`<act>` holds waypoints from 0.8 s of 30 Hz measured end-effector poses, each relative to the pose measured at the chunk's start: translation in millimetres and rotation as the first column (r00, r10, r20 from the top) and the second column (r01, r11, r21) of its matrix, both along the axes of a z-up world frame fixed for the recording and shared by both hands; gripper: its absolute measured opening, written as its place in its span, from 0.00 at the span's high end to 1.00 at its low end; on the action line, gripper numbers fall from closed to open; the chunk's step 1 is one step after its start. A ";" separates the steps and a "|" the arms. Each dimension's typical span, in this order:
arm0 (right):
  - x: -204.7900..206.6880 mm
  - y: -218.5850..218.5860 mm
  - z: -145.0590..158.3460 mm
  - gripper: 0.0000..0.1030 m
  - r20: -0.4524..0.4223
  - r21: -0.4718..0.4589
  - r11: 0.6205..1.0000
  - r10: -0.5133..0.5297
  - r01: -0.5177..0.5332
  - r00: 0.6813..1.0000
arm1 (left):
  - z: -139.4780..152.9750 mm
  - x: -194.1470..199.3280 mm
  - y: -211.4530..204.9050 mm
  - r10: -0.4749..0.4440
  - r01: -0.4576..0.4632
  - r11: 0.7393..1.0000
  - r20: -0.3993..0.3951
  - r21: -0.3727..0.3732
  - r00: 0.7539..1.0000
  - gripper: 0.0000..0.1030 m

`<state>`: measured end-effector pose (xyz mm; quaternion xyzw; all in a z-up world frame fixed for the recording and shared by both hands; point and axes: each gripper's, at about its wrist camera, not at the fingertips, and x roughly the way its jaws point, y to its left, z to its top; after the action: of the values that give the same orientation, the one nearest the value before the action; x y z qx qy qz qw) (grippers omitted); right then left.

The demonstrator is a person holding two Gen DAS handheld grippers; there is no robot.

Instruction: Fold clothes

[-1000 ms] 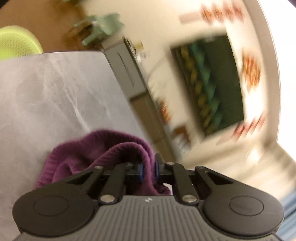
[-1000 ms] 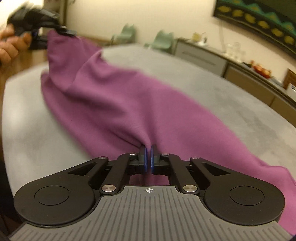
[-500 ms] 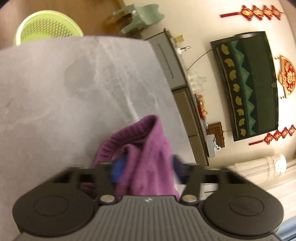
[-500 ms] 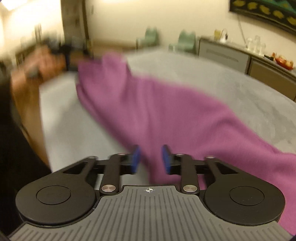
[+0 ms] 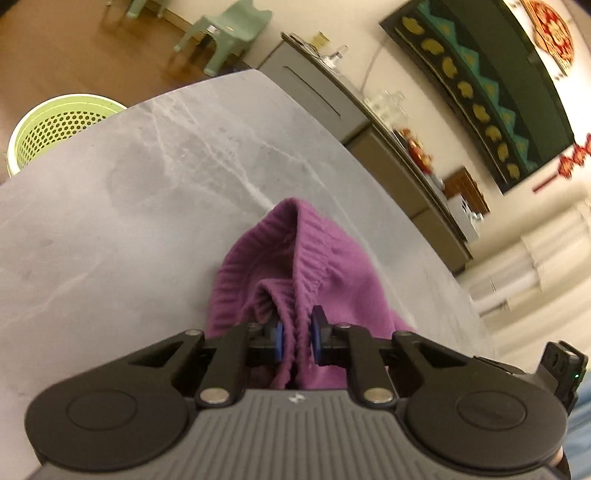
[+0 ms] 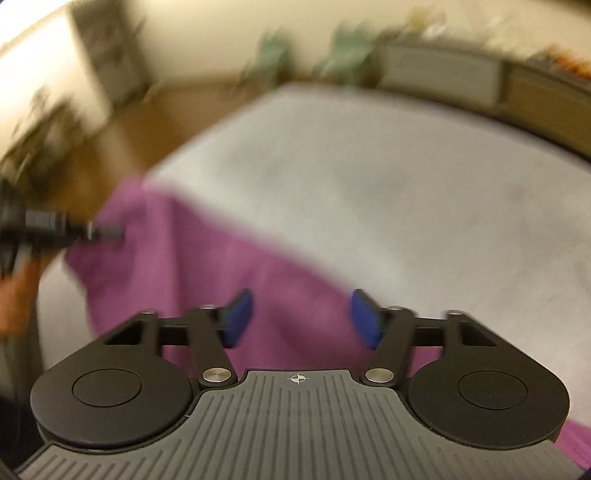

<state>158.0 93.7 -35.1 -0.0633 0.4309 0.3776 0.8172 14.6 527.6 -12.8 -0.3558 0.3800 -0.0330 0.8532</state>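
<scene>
Grey marbled desk (image 5: 155, 192) in a cream-walled room; brown floor beyond the far edge. A lime perforated basket (image 5: 55, 125) stands on the floor past the desk's left corner, a pale green chair (image 5: 229, 33) farther back, and a grey cabinet (image 5: 314, 88) runs along the wall under a dark hanging with yellow and teal shapes (image 5: 480, 92).

My left tool (image 5: 295, 338): its jaws have just been closing, and the blue pads (image 5: 279, 339) now stand narrow, pinching a bunched fold of the purple garment (image 5: 303, 266). The ribbed hem rises ahead of the pads in a peak; the cloth below it rests on the desk.

My right tool (image 6: 299, 319): jaws wide apart, blue pads (image 6: 238, 317) clear of the cloth. The garment (image 6: 207, 258) lies under and between them without being pressed. This view is blurred. The cloth stretches away to the left, where my left tool (image 6: 107, 232) shows as a dark shape at its far end, with part of my hand (image 6: 14, 299) below it.
</scene>
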 end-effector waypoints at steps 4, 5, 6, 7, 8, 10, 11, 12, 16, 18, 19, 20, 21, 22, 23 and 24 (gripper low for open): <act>-23.4 -11.6 -14.3 0.49 -0.031 0.020 0.998 0.067 -0.067 0.997 | 2.6 3.5 -3.3 -0.033 0.033 0.999 0.010 0.023 0.999 0.82; -23.0 -14.6 -16.0 0.48 -0.043 0.041 0.997 0.064 -0.062 0.997 | 4.8 7.0 -5.0 -0.030 0.030 0.999 0.019 0.025 0.999 0.78; -17.3 -16.5 -14.9 0.44 -0.069 0.069 0.996 0.056 -0.052 0.996 | 7.3 10.8 -7.1 -0.024 0.023 0.999 0.032 0.027 0.999 0.65; -11.1 -20.0 -13.0 0.42 -0.099 0.106 0.994 0.038 -0.027 0.994 | 10.6 13.2 -9.4 -0.018 0.017 0.999 0.052 0.031 0.998 0.45; -5.2 -24.2 -11.2 0.40 -0.129 0.146 0.989 0.017 0.002 0.991 | 14.2 15.0 -12.9 -0.015 0.013 0.999 0.070 0.040 0.997 0.37; 8.4 -29.4 -9.4 0.31 -0.171 0.208 0.974 -0.050 0.086 0.984 | 20.0 19.2 -19.7 -0.013 0.007 0.998 0.102 0.056 0.995 0.32; 14.7 -25.2 -12.2 0.31 -0.185 0.198 0.974 -0.072 0.109 0.980 | 18.8 23.3 -23.7 -0.019 0.012 0.998 0.098 0.065 0.995 0.32; 20.8 -19.5 -15.8 0.31 -0.198 0.180 0.976 -0.088 0.125 0.976 | 15.9 28.2 -29.0 -0.025 0.018 0.996 0.083 0.084 0.996 0.34; 21.2 4.3 -21.4 0.82 -0.060 0.013 0.990 -0.136 0.137 0.989 | 14.1 31.0 -32.7 0.014 -0.027 0.984 0.073 0.173 0.997 0.89; 19.7 8.1 -16.7 0.84 0.044 -0.049 0.985 -0.166 0.168 0.985 | 16.2 19.7 -13.7 0.093 -0.105 0.990 0.128 0.096 0.987 0.89; 18.3 7.1 -13.9 0.84 0.082 -0.048 0.982 -0.179 0.183 0.980 | 14.3 16.4 -6.4 0.115 -0.124 0.990 0.132 0.060 0.985 0.89; 16.5 5.2 -11.1 0.84 0.116 -0.037 0.980 -0.191 0.197 0.975 | 8.9 17.7 -5.7 0.107 -0.113 0.992 0.104 0.055 0.989 0.89; 14.9 -0.7 -7.5 0.83 0.113 0.009 0.978 -0.209 0.210 0.971 | 3.5 19.0 -4.9 0.098 -0.102 0.993 0.075 0.050 0.992 0.89; 13.5 -8.6 -3.9 0.80 0.090 0.058 0.975 -0.219 0.214 0.972 | -1.2 20.1 -4.9 0.090 -0.092 0.994 0.050 0.051 0.995 0.88; 11.8 -18.6 -1.2 0.76 0.051 0.113 0.970 -0.224 0.217 0.973 | -3.9 20.7 -5.7 0.085 -0.087 0.994 0.033 0.061 0.996 0.86; 10.0 -29.7 0.2 0.66 0.003 0.160 0.962 -0.225 0.221 0.974 | -4.6 20.3 -4.6 0.086 -0.088 0.994 0.027 0.059 0.996 0.82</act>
<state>168.0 64.0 -35.0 0.0468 0.3950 0.3157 0.8615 34.9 523.0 -17.4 -0.3458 0.3545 0.0115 0.8687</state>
